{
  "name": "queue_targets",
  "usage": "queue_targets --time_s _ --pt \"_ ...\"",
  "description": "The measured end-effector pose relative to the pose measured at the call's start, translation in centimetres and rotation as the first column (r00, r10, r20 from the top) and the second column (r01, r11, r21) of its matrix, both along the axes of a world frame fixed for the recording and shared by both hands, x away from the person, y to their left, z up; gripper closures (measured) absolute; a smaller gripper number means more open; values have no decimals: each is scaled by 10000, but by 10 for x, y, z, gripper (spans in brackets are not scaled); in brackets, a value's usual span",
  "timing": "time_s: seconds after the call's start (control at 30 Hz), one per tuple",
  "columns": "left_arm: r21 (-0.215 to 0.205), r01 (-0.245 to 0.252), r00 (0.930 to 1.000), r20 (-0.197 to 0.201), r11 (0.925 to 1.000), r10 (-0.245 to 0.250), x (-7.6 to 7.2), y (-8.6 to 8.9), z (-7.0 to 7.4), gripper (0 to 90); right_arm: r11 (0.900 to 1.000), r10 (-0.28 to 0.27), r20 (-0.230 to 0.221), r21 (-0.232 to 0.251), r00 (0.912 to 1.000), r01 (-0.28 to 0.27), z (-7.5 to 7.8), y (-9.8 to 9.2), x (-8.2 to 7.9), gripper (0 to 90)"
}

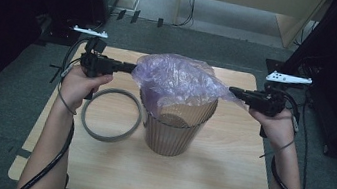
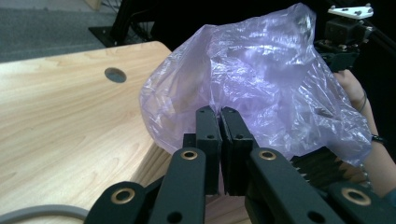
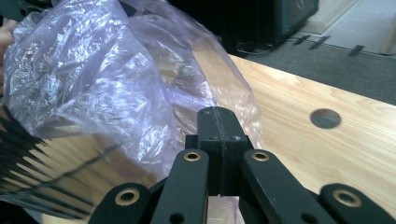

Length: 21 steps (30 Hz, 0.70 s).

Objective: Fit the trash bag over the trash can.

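A thin, crinkled, translucent purple plastic bag (image 1: 179, 78) billows over the mouth of a ribbed, see-through brown plastic waste bin (image 1: 174, 128) standing near the middle of the light wooden table (image 1: 224, 183). The left gripper (image 1: 132, 67) has its black jaws pressed together on the bag's edge on the side toward the table's left edge, and the right gripper (image 1: 233, 90) likewise pinches the bag's opposite edge, the film stretched between them above the bin. A loose grey plastic ring (image 1: 112, 115) lies flat on the table just beside the bin, toward the left edge.
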State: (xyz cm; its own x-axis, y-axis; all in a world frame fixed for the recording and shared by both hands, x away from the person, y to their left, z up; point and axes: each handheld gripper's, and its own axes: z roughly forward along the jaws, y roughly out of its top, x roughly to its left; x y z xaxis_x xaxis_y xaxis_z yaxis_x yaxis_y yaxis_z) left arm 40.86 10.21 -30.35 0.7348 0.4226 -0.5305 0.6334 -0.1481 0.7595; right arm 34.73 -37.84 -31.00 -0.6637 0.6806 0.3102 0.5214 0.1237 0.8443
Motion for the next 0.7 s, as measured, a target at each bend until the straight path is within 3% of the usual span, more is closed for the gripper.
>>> queue_targets --time_s 0.03,0.13,0.27,0.47,0.57,0.63,0.7 --pt "-3 27 10000 22 10000 -27 0 0 0 859 10000 33 -53 31 10000 -33 0 -1 0 900" --pt "-122 51 9996 265 9999 -48 -2 -1 3 761 9981 231 146 575 9996 -239 4 -3 -1 769" --pt "4 64 9979 641 10000 -64 -9 -2 11 663 9950 306 720 925 9969 -372 13 -1 -7 660" --pt "163 202 9943 1044 9997 -218 -19 0 24 512 9907 828 1142 985 9900 -942 24 9 -17 593" --pt "191 236 9923 1209 9995 -257 -24 -3 28 495 9881 1130 1262 894 9855 -1248 25 18 -19 512" --pt "448 341 9912 1262 9984 -395 -25 -10 27 499 9855 1316 1318 900 9825 -1441 23 26 -19 478" --pt "676 341 9927 1128 9971 -416 -24 -15 24 567 9848 1450 1324 766 9805 -1560 20 34 -18 465"
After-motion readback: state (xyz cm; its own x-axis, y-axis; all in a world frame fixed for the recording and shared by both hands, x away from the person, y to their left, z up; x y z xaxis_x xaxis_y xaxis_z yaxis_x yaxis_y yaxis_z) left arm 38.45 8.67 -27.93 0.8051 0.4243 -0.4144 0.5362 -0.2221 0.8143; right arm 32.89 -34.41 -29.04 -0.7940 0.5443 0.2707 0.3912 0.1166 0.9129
